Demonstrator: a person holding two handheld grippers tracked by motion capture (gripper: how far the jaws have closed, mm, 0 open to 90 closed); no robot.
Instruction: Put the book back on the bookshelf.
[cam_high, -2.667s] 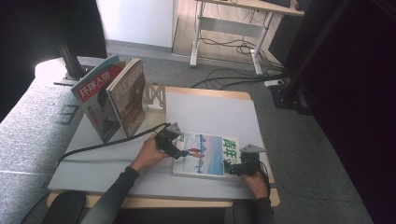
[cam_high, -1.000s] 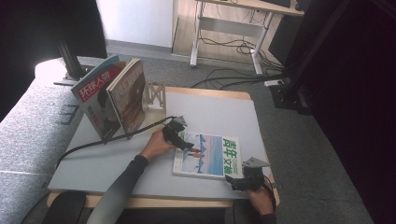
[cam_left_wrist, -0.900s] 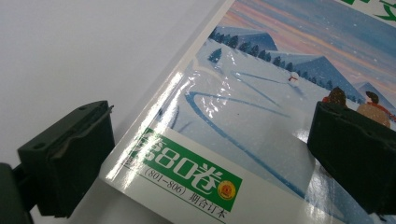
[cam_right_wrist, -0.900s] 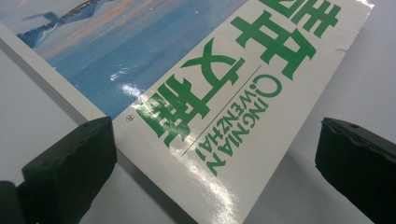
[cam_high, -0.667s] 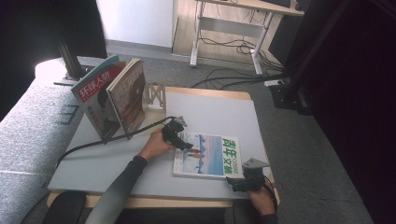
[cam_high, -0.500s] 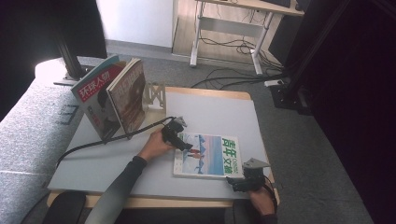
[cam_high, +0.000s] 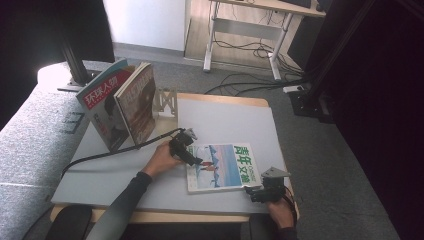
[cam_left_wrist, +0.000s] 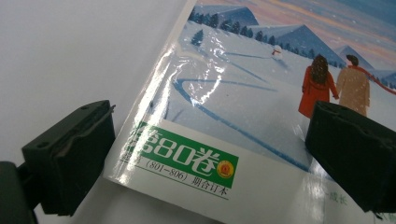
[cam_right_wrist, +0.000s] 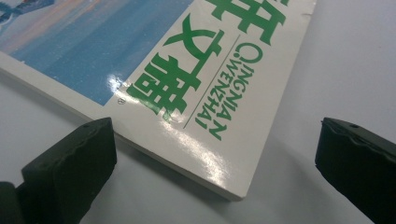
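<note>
1. The magazine (cam_high: 221, 166) lies flat on the table (cam_high: 225, 120), toward six o'clock.
2. The left gripper (cam_left_wrist: 205, 154), jaws spread, straddles its nine o'clock corner.
3. The right gripper (cam_right_wrist: 215, 163), jaws wide apart, faces the five o'clock corner.
4. It is probably light, thick and floppy, with a glossy, slippery cover; pinch the bound edge.
</note>
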